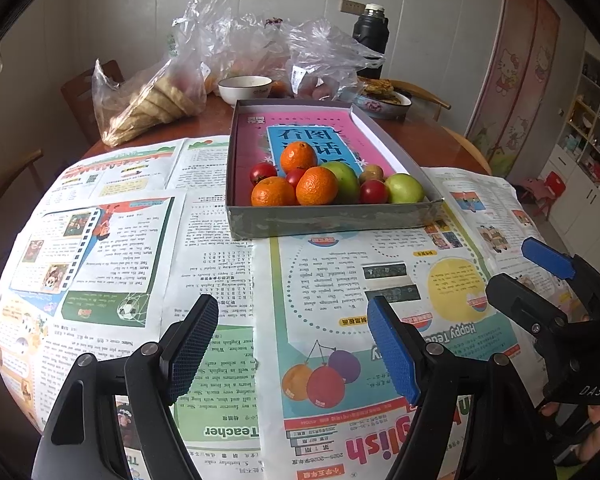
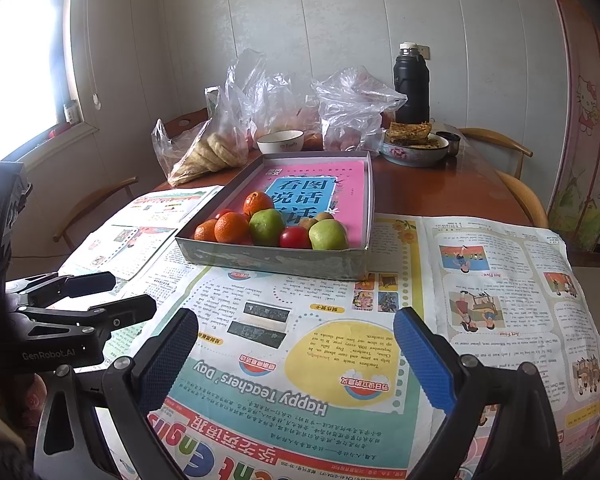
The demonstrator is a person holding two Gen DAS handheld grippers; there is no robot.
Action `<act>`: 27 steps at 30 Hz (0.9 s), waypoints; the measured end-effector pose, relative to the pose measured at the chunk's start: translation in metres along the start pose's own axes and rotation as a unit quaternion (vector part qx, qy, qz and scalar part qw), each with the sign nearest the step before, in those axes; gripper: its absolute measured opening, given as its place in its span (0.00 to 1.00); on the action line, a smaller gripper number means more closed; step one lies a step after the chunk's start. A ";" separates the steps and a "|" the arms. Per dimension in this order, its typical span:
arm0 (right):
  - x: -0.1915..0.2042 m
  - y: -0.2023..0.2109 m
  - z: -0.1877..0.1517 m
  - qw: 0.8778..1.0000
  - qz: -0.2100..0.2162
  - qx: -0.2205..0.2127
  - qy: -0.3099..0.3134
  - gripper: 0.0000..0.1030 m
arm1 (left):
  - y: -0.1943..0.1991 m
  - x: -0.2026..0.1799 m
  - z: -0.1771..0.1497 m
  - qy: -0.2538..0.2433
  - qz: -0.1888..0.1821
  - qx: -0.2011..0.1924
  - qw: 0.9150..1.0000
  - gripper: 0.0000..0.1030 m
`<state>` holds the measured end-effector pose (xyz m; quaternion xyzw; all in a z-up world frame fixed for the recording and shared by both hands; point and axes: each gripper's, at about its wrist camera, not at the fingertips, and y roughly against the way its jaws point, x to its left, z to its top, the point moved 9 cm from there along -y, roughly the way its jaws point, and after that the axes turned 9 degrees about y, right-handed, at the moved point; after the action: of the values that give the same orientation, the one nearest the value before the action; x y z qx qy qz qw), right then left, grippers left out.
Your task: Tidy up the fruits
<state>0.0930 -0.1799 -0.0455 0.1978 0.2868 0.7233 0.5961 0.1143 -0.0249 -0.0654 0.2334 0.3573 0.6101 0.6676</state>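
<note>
Both tongs, left tongs and right tongs, gape empty before the fruit box

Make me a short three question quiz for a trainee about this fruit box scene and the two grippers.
1. How many oranges lie in the box?
2. True or false: the left gripper holds a fruit.
3. What stands farthest back on the table: A the white bowl, B the black flask, C the newspaper?

Key: 1. three. 2. false, both it and the right gripper are open and empty. 3. B.
</note>
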 end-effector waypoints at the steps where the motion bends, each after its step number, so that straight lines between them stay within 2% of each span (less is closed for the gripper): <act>1: 0.000 0.000 0.000 1.000 0.000 0.000 0.000 0.96 | 0.000 0.000 0.000 0.000 0.001 0.000 1.000 0.76; 19: -0.010 -0.005 -0.002 1.000 -0.009 0.008 -0.003 0.96 | -0.001 0.004 0.004 0.003 0.006 -0.005 1.000 0.76; 27: -0.031 -0.007 0.003 1.000 -0.027 0.010 -0.006 0.96 | -0.006 0.023 0.019 0.021 0.021 -0.010 1.000 0.76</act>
<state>0.1068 -0.2084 -0.0465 0.2002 0.2960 0.7027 0.6152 0.1322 -0.0005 -0.0625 0.2210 0.3602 0.6323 0.6493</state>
